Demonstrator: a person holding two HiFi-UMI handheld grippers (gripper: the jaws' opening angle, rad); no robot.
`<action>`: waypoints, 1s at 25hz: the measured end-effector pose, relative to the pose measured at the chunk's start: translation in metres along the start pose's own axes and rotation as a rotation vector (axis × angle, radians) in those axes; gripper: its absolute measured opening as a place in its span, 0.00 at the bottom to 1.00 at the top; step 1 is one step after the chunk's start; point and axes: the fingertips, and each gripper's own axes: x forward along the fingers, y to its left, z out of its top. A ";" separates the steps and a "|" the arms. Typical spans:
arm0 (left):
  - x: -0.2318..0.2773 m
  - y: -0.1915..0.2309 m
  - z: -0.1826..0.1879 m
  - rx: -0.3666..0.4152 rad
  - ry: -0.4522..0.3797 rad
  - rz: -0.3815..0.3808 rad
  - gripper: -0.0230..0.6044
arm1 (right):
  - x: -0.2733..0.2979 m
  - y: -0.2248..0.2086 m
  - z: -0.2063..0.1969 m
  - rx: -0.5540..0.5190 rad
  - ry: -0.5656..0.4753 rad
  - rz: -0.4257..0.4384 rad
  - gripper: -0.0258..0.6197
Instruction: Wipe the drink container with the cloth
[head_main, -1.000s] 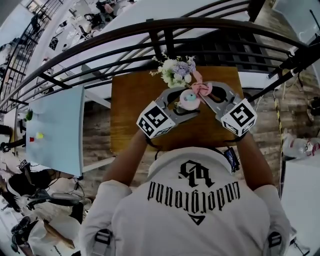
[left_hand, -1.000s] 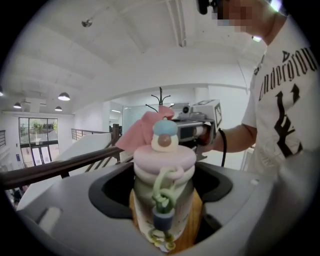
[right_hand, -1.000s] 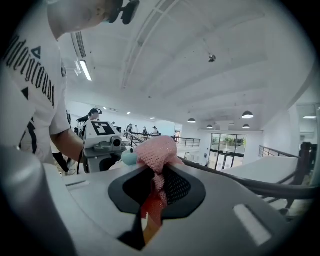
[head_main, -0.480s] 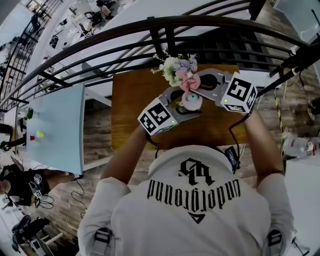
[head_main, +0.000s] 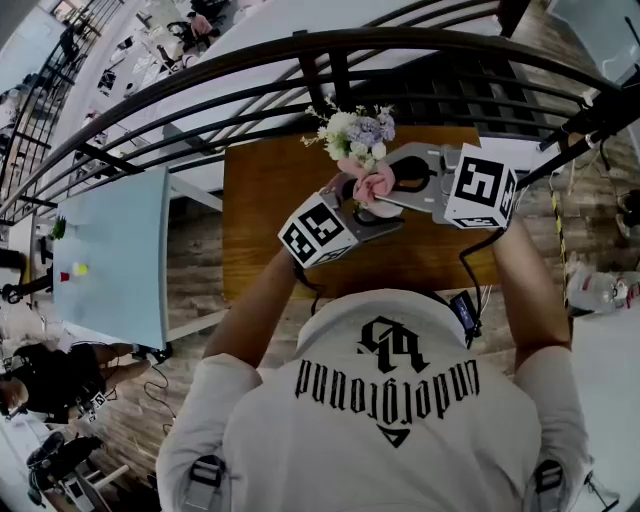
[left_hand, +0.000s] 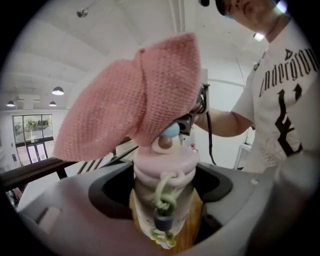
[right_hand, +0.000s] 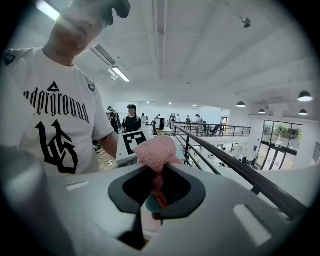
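On the wooden table (head_main: 260, 200) stands the drink container (left_hand: 165, 167), pale with a pink lid and a green loop strap. My left gripper (head_main: 362, 207) (left_hand: 165, 200) is shut on its body. The pink knitted cloth (head_main: 376, 185) (left_hand: 132, 97) lies over the lid and hides it in the head view. My right gripper (head_main: 388, 188) (right_hand: 157, 185) reaches in from the right and is shut on the cloth (right_hand: 156, 150). A bit of the container's top (right_hand: 149, 204) shows under the cloth in the right gripper view.
A bunch of pale flowers (head_main: 352, 135) stands right behind the container, almost touching the cloth. A dark metal railing (head_main: 300, 60) runs along the far side of the table. A light blue table (head_main: 115, 255) is at the left, below.
My right gripper has swung from the container's right side up over its top, and the cloth now covers the lid. The left gripper has held almost still.
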 end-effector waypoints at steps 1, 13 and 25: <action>-0.001 0.002 0.001 -0.001 -0.003 0.005 0.69 | 0.000 0.002 0.000 0.003 -0.009 -0.003 0.09; -0.014 0.021 0.001 -0.054 -0.036 0.037 0.69 | -0.017 0.019 -0.007 0.041 -0.072 -0.021 0.09; -0.027 0.035 0.020 -0.039 -0.078 0.068 0.69 | -0.039 0.005 -0.052 0.111 -0.057 -0.136 0.09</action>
